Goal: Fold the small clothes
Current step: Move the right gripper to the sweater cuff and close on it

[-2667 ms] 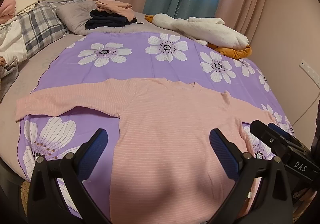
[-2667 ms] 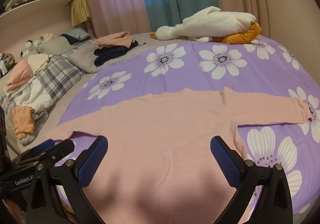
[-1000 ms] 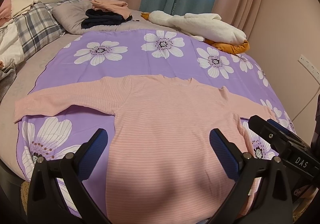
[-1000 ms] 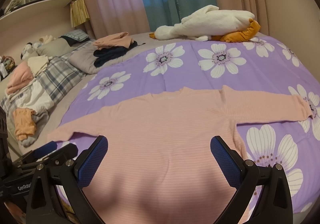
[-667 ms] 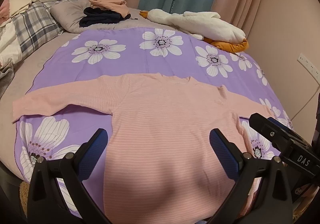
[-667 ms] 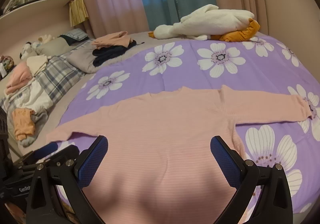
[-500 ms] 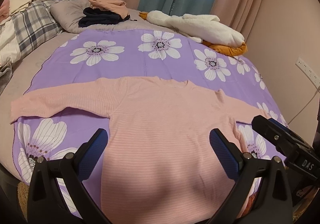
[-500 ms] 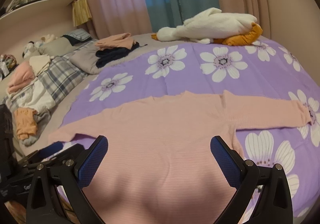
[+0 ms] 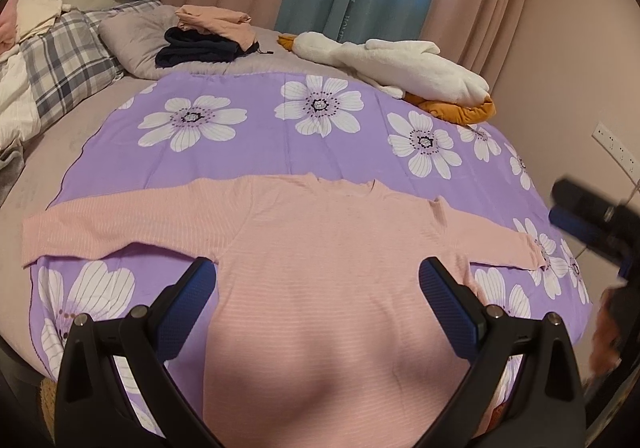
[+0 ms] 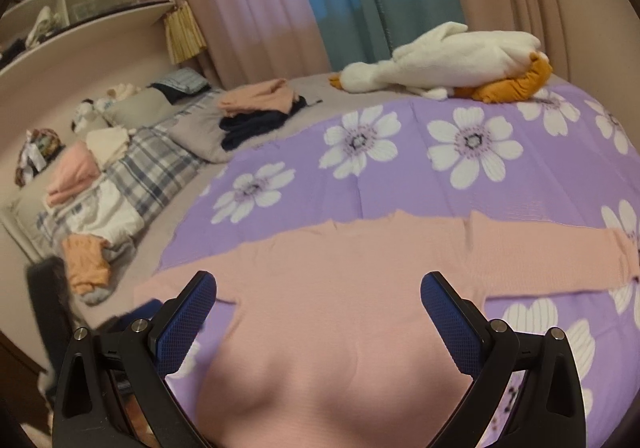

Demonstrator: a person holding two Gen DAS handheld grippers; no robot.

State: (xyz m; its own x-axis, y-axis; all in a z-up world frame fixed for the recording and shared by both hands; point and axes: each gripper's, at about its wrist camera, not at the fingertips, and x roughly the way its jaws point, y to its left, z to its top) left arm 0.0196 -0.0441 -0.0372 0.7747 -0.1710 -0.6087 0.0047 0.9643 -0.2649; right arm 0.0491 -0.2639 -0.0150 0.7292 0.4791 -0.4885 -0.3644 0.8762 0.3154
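A pink striped long-sleeved top (image 9: 320, 248) lies flat on a purple flowered sheet (image 9: 280, 144), both sleeves spread sideways. My left gripper (image 9: 318, 296) hovers open and empty over the top's lower body. My right gripper (image 10: 318, 308) is open and empty over the same part of the top (image 10: 340, 308). The right gripper also shows blurred at the right edge of the left wrist view (image 9: 592, 224). The top's hem is hidden below both views.
A white plush goose (image 9: 400, 64) lies at the far end of the bed. Folded pink and dark clothes (image 9: 208, 36) rest on a grey pillow. A plaid quilt with loose clothes (image 10: 100, 184) is on the left. A wall socket (image 9: 616, 144) is on the right.
Both grippers have risen and tilted, so the top sits lower in view. The right gripper has moved up and away at the right. The top has not moved.
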